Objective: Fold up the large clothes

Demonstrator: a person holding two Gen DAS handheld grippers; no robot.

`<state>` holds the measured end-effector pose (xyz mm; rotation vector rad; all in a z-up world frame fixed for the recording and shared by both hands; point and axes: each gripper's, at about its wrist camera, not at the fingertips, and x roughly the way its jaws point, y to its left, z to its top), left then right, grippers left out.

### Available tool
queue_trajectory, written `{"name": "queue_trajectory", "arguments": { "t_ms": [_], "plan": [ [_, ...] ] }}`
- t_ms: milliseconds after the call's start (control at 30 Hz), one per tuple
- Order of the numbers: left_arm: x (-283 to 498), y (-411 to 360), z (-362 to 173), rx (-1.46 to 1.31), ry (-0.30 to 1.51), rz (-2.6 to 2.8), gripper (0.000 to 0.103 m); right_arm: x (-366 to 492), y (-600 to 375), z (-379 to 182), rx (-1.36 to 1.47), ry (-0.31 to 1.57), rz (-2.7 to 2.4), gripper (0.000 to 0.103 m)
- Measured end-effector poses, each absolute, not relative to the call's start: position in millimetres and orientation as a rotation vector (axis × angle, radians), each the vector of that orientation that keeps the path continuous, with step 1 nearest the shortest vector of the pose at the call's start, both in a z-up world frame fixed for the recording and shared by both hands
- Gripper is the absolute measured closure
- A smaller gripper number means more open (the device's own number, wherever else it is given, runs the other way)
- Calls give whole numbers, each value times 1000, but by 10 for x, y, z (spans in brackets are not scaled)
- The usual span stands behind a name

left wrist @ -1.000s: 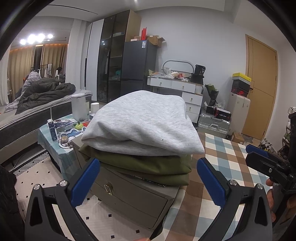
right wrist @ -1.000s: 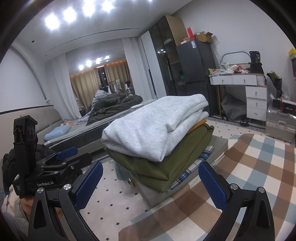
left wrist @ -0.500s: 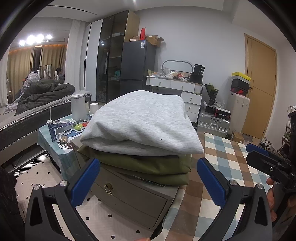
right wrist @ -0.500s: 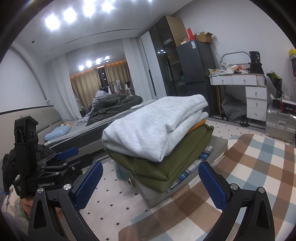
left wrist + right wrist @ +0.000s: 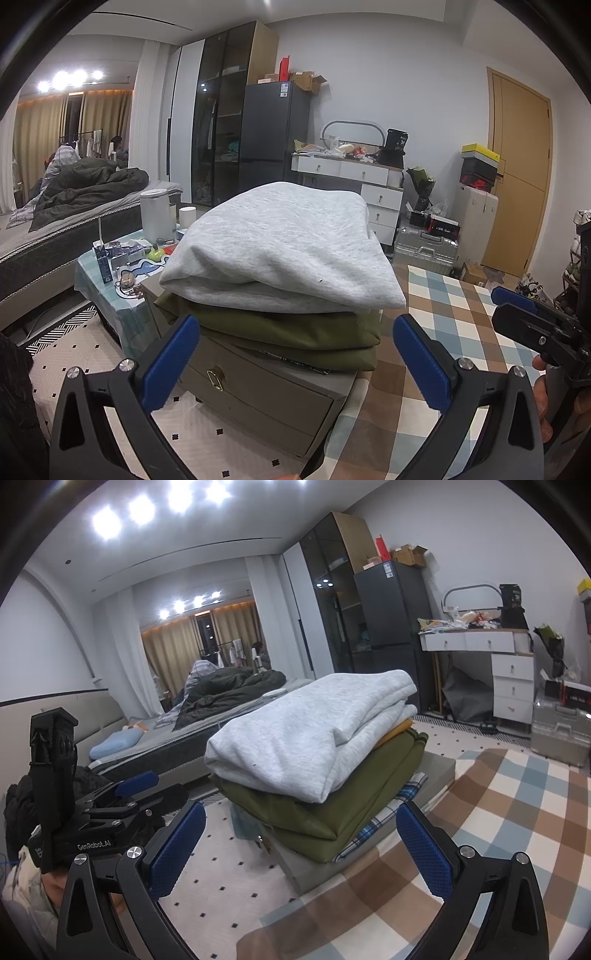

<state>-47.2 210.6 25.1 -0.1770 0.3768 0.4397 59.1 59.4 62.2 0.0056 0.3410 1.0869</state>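
Grey sweatshirt (image 5: 284,254) already folded atop the olive garment (image 5: 332,808) stack, both my left gripper (image 5: 295,362) and right gripper (image 5: 301,845) spread empty, so folding looks done, though further unfolded clothes may be off-view.

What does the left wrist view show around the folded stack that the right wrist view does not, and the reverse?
Only the left wrist view shows the cabinet's drawer front, the cluttered side table and the wooden door. Only the right wrist view shows the plaid cloth under the pile and the blue pillow. Both show the grey sweatshirt on the olive garment, and open, empty jaws on the left gripper and right gripper.
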Motion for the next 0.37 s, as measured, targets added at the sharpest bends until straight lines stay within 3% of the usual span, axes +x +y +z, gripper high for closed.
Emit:
{"name": "queue_trajectory", "arguments": {
  "t_ms": [367],
  "plan": [
    [-465, 2103, 279, -181, 372, 430, 1, 567, 579, 629, 3, 336, 1098, 0]
  ]
}}
